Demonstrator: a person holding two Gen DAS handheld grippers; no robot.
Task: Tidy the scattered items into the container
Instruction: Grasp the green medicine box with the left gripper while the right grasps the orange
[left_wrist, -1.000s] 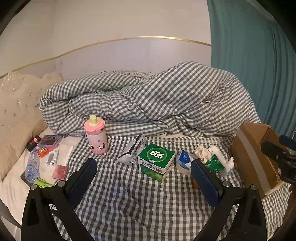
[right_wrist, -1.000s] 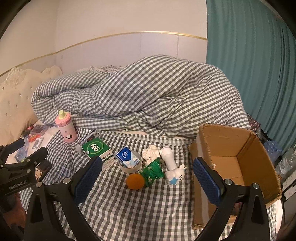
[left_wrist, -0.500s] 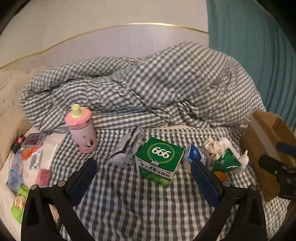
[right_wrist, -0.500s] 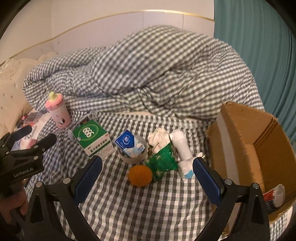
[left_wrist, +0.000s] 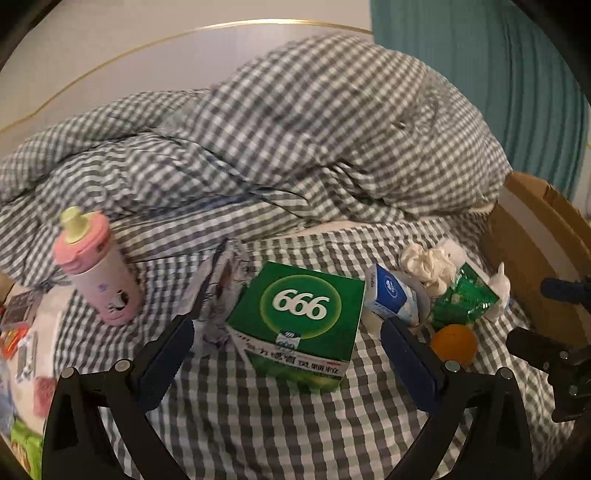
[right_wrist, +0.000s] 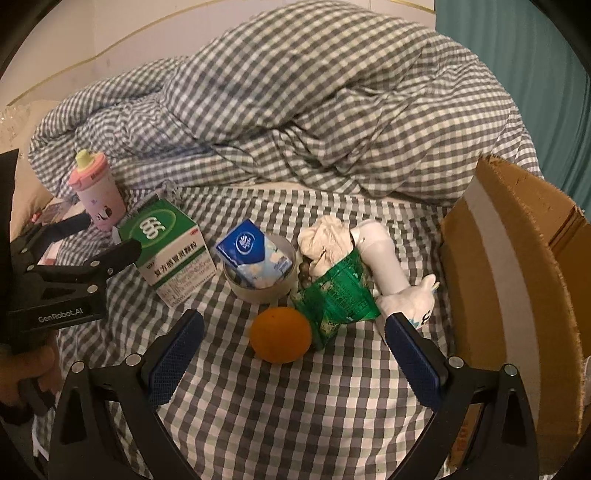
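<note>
dim indoor light | fisheye-bent edges | dark corners | slight blur

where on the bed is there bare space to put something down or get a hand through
Bare checked sheet lies in front of the orange, between the open right hand-held gripper and its fingers. A narrower strip runs before the green 666 box. It is crowded from the tape roll across the green packet to the white toy, right beside the cardboard box.

A home bedroom: rumpled checked duvet (right_wrist: 314, 110) on a bed, teal curtain (left_wrist: 480, 92) behind.
</note>
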